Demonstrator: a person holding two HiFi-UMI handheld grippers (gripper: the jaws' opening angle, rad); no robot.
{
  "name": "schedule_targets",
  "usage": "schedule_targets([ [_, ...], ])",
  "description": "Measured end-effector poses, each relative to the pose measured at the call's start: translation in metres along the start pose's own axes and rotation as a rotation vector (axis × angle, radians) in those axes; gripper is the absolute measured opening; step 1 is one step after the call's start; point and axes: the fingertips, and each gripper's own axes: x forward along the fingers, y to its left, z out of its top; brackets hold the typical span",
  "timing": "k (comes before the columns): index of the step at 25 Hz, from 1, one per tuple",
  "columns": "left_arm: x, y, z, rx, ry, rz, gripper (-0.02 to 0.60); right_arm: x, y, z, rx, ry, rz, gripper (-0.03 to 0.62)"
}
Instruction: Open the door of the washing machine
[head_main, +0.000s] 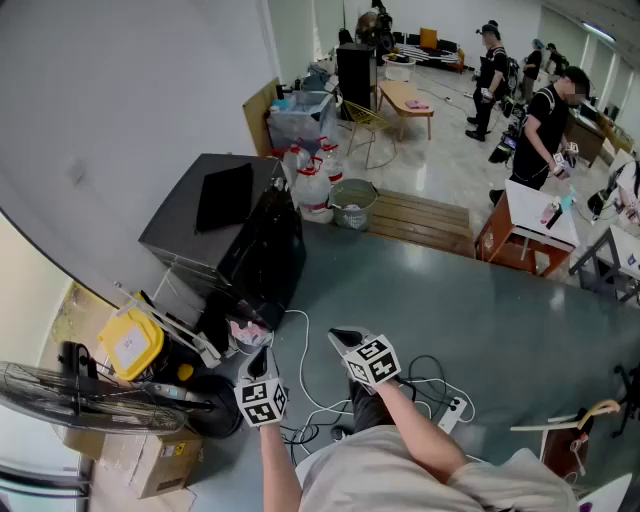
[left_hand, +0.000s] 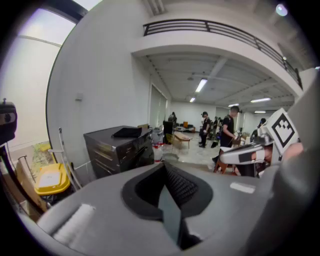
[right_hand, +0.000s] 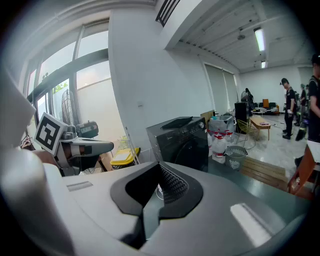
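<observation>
the washing machine (head_main: 175, 235) door's handle is indiscernible.

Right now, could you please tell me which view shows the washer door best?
The right gripper view: it faces the washer's front, so the dark door shows plainly. The head view looks steeply down, foreshortening the door. The left gripper view catches mostly the washer's grey side, the door nearly edge-on.

left tool (head_main: 257, 352) and right tool (head_main: 342, 338) side by side, jaws together, empty, angled slightly downward
</observation>
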Motion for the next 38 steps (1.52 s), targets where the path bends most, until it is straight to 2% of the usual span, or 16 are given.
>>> schedule_targets([
  [3, 0.009, 0.002, 0.007, -0.007, 0.01, -0.008, 0.057, 0.008, -0.007, 0.003, 0.013, -0.015, -0.026, 0.001],
  [7, 0.004, 0.016, 0.016, -0.065, 0.0, -0.001, 0.057, 0.024, -0.009, 0.008, 0.036, -0.031, -0.02, 0.001],
  [12, 0.01, 0.024, 0.01, -0.088, 0.016, 0.015, 0.057, 0.034, -0.016, 0.013, 0.12, -0.053, -0.001, 0.0],
  [15, 0.021, 0.019, 0.0, -0.115, 0.046, 0.014, 0.057, 0.032, -0.029, 0.008, 0.109, -0.043, -0.016, 0.002],
  [20, 0.055, 0.007, -0.007, -0.108, 0.091, 0.001, 0.057, 0.035, -0.064, 0.01, 0.119, -0.047, -0.021, 0.002],
  [24, 0.096, -0.003, 0.001, -0.158, 0.117, -0.022, 0.057, 0.048, -0.107, 0.017, 0.08, -0.053, -0.054, 0.002],
  [31, 0.169, -0.011, 0.038, -0.171, 0.12, 0.043, 0.057, 0.084, -0.18, 0.039, 0.067, 0.012, -0.02, 0.002],
  [38, 0.222, -0.025, 0.064, -0.105, 0.133, 0.102, 0.057, 0.108, -0.234, 0.064, 0.06, 0.045, 0.042, 0.002],
])
